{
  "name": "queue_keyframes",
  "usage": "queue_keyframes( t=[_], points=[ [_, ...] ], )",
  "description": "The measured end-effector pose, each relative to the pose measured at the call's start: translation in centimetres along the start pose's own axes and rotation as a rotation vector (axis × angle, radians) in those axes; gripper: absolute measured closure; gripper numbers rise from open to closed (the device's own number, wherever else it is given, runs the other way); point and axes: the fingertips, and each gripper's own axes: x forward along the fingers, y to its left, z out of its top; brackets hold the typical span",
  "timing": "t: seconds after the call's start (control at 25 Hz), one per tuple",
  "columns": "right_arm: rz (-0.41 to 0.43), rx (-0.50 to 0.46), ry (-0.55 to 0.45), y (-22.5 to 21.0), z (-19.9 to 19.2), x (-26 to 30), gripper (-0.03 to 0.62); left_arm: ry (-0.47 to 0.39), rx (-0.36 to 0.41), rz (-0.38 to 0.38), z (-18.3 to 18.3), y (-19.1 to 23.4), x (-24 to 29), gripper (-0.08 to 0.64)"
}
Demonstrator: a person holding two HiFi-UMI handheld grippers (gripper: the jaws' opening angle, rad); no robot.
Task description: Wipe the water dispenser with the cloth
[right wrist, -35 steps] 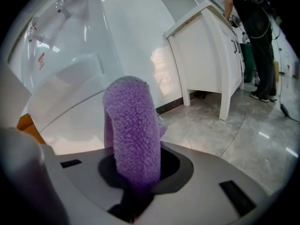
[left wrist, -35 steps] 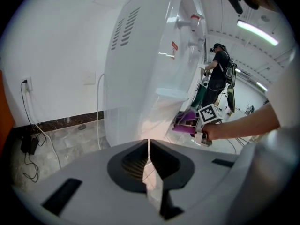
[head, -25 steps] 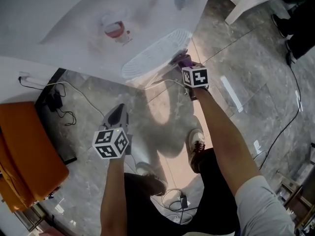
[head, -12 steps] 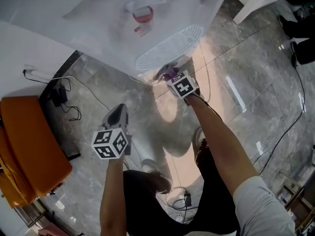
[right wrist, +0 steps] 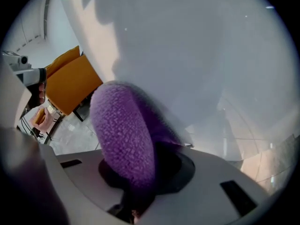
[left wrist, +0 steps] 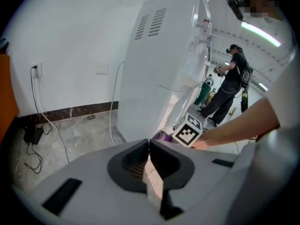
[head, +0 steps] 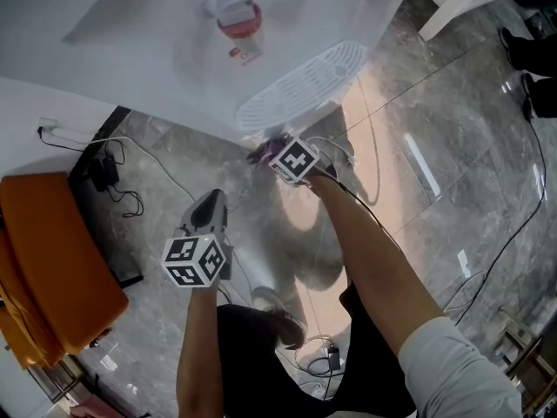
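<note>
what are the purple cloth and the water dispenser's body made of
The purple cloth looks like microfibre or terry: its surface is nubbly and matte. The water dispenser is probably white painted metal or plastic: smooth, slightly glossy panels with cut vent slots.

Office-like room, water dispenser [left wrist: 159, 69], polished stone floor [head: 452, 129]

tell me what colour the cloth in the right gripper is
Purple, with a fuzzy texture. The cloth shows best in the right gripper view.
</note>
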Motion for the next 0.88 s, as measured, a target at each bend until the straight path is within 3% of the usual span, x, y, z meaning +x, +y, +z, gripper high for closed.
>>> queue_keyframes(
  t=[0.16,0.28,0.44,0.56,0.68,0.88],
  points=[
    [-0.051,-0.01,0.06,-3.6,-2.1,1.0,0.518,0.005,-0.014,0.009,-1.0,0.9,1.1,0.537],
    [-0.203,0.11,0.084,-9.5,-4.4,0.2,0.518,0.0,-0.022,0.027,-1.4,1.5,1.8,0.537],
    [-0.339,0.253,0.035,-15.3,-5.6,-2.5,0.518,-0.003,-0.039,0.057,-1.7,2.0,2.2,0.537],
    [-0.386,0.217,0.016,-18.1,-5.3,-5.9,0.518,-0.02,-0.05,0.062,-1.0,1.1,2.2,0.537],
    [-0.433,0.167,-0.012,-20.0,-4.5,-11.2,0.518,-0.026,0.007,0.049,1.2,-0.8,2.3,0.537],
    [-0.422,0.162,-0.217,-19.8,1.0,-20.3,0.52,-0.027,0.081,0.025,5.3,-5.4,-0.2,0.537]
  ],
)
